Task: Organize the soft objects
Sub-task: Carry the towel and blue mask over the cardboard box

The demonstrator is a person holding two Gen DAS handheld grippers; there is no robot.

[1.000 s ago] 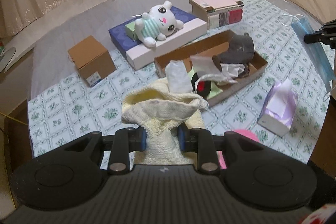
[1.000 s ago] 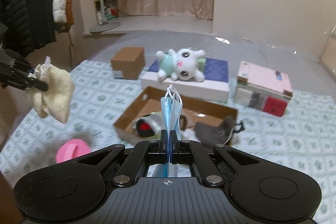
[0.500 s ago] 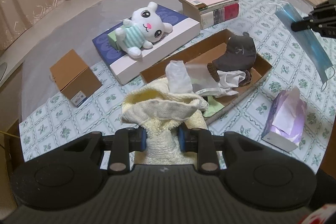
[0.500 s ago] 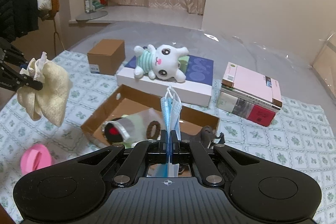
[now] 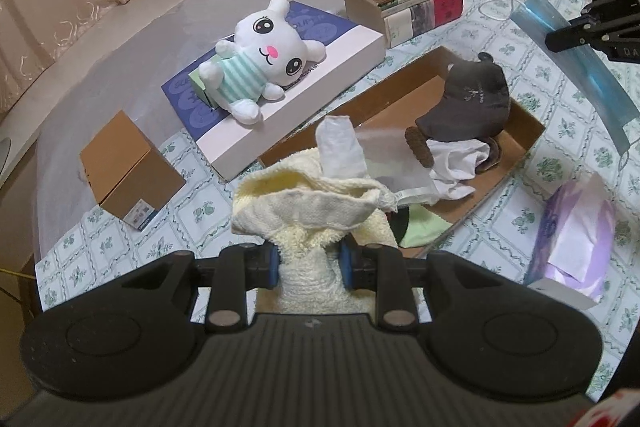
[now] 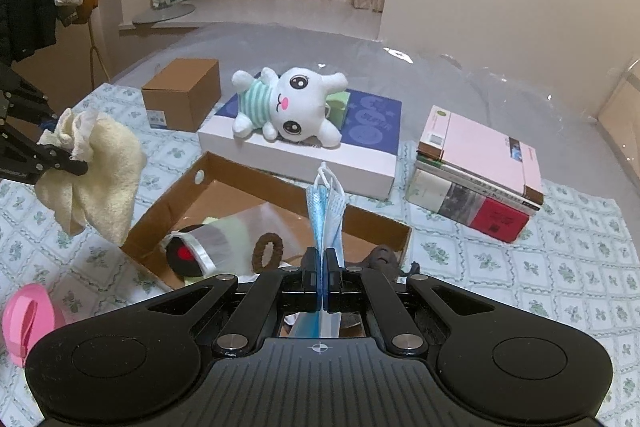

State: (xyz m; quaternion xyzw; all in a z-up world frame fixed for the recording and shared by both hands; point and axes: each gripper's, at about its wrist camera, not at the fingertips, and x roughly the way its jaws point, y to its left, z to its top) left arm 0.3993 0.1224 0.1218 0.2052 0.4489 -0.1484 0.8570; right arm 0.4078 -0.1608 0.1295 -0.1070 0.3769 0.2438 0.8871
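While the left gripper [image 5: 307,264] clamps a cream towel [image 5: 316,203] held above the near end of the cardboard tray [image 6: 224,175], the right gripper [image 6: 325,269] is pinched tight on a blue face mask [image 6: 326,211] over the tray's middle. Both cloths hide part of the tray's floor. Inside lie a dark cap [image 5: 472,107], white cloth [image 5: 456,163], brown hair tie [image 6: 267,251] and a clear pouch [image 6: 216,239].

From your right wrist view: open tray [image 6: 224,173] dead centre, plush [image 6: 288,105] on flat box [image 6: 372,163] at 12, books [image 6: 480,163] at 2, small carton [image 6: 182,93] at 10.
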